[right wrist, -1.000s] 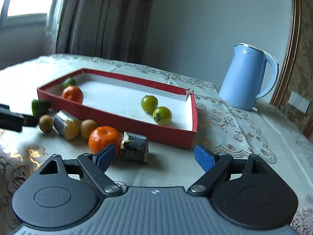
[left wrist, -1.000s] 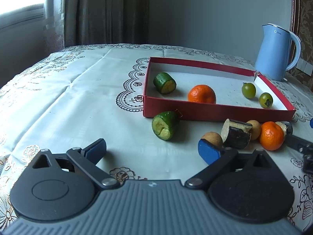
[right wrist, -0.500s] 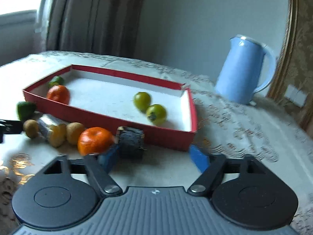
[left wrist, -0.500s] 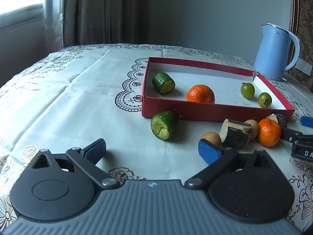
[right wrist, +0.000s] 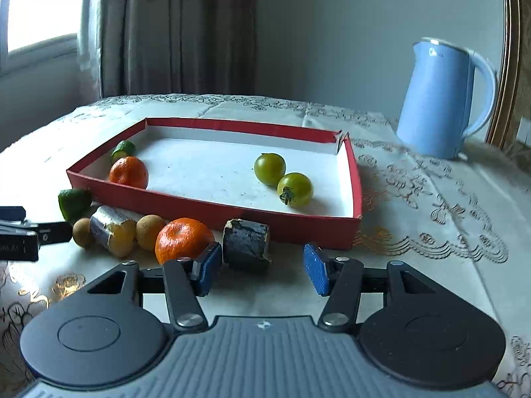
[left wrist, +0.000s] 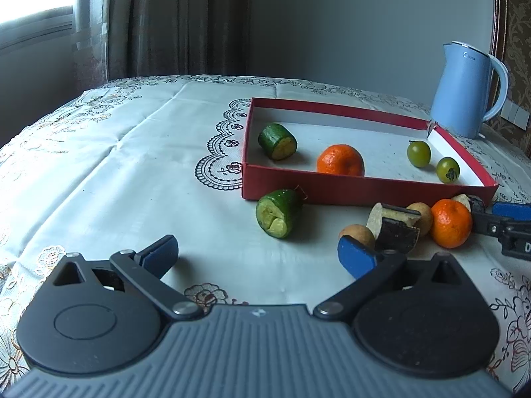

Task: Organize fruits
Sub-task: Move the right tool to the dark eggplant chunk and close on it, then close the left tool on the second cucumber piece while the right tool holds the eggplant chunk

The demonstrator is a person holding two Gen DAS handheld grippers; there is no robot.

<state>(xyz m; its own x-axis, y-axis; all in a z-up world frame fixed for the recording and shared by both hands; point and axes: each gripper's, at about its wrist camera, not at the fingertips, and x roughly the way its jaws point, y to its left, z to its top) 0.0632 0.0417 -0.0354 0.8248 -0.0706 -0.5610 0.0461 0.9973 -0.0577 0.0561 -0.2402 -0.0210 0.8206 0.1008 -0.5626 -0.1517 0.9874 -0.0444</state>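
Note:
A red tray (right wrist: 212, 209) holds a cucumber piece (left wrist: 278, 141), a tangerine (left wrist: 340, 160) and two green tomatoes (right wrist: 269, 168) (right wrist: 295, 189). In front of it lie another cucumber piece (left wrist: 278, 212), two small brown fruits (left wrist: 356, 233) (left wrist: 419, 214), a pale-cut eggplant chunk (left wrist: 395, 224), a second tangerine (right wrist: 184, 238) and a dark eggplant chunk (right wrist: 247, 247). My right gripper (right wrist: 262, 268) is closing with the dark chunk between its jaws. The left pad (right wrist: 207, 267) is at its side and the right pad stands apart. My left gripper (left wrist: 259, 257) is open over bare cloth, short of the cucumber piece.
A blue kettle (right wrist: 441, 99) stands behind the tray's right corner. Embroidered tablecloth (left wrist: 132, 172) stretches to the left of the tray. Curtains and a window are behind the table. The left gripper's fingers (right wrist: 20, 235) reach in at the right wrist view's left edge.
The right gripper's jaws have narrowed around the dark eggplant chunk, and the gripper has shifted closer to it. The left gripper has stayed where it was.

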